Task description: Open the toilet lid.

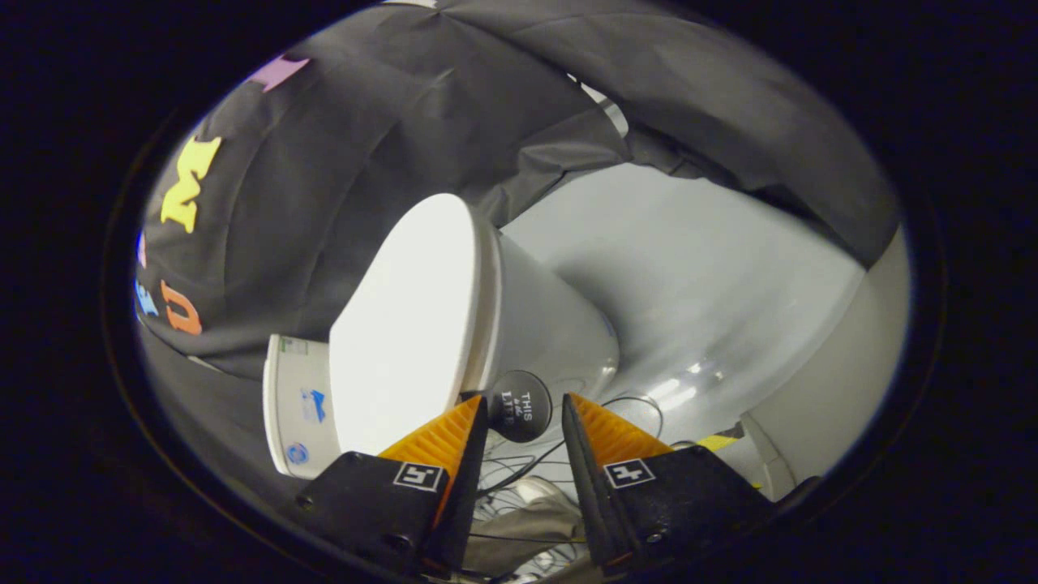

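Lid: I see the white toilet lid down on its seat.
Gripper: fingers apart, a round black tab between their tips.

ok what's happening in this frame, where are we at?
A handheld gripper is at the toilet, camera rolled sideways. Its orange fingers are open around a round black tab fixed at the edge of the white toilet lid; neither finger visibly presses on it. The lid looks closed down on the bowl. The tank sits behind, and loose cables lie on the grey floor.
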Demonstrator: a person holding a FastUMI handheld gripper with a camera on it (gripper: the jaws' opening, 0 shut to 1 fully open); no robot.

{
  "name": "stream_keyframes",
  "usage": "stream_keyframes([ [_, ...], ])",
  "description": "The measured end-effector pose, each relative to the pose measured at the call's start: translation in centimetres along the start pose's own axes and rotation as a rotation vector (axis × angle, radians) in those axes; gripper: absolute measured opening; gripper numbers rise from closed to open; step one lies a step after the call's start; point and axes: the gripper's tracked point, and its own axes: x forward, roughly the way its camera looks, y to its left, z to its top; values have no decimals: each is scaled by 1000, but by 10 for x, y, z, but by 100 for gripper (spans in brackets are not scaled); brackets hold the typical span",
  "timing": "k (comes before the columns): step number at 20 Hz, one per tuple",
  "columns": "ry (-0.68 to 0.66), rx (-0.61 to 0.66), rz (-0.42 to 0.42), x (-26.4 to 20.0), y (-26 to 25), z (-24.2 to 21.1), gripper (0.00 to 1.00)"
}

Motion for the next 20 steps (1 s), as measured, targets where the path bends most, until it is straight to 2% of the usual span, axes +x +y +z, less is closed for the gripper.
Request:
stream_keyframes([
  [2,14,25,45,4,5,-3,52],
  [10,29,83,120,-1,5,5,35],
  [13,19,92,123,-5,5,7,23],
  [20,-12,113,115,-13,13,12,13],
])
